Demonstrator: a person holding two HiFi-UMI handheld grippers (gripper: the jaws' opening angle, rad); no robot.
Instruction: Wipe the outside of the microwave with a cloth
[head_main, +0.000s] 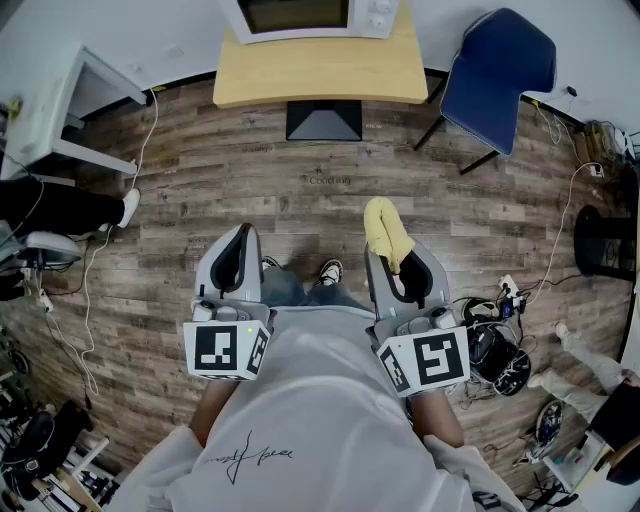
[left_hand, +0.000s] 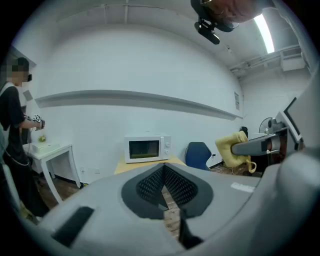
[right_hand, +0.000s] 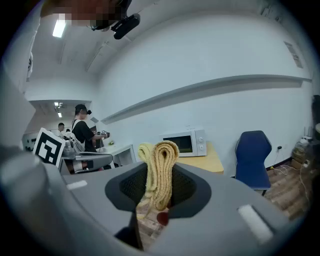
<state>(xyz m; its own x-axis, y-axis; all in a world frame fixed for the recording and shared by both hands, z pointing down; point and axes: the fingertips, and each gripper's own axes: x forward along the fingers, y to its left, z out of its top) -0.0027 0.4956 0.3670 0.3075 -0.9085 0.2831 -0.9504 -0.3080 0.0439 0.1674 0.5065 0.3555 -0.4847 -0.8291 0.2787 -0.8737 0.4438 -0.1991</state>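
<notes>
Right gripper (right_hand: 160, 186) clamped on folded yellow cloth (right_hand: 162, 159): soft, light, floppy (best held mid-fold, as now). Left gripper (left_hand: 163, 176) closed, empty. Microwave (head_main: 310, 18) sits on wooden table (head_main: 320, 72), well ahead.

— Where did your head camera look?
— Steeply down from above you, with the microwave (head_main: 310, 15) far ahead at the top edge.
— And your gripper cameras?
— Level, forward along their jaws. Both shared that microwave and the blue chair (left_hand: 198, 152).
</notes>
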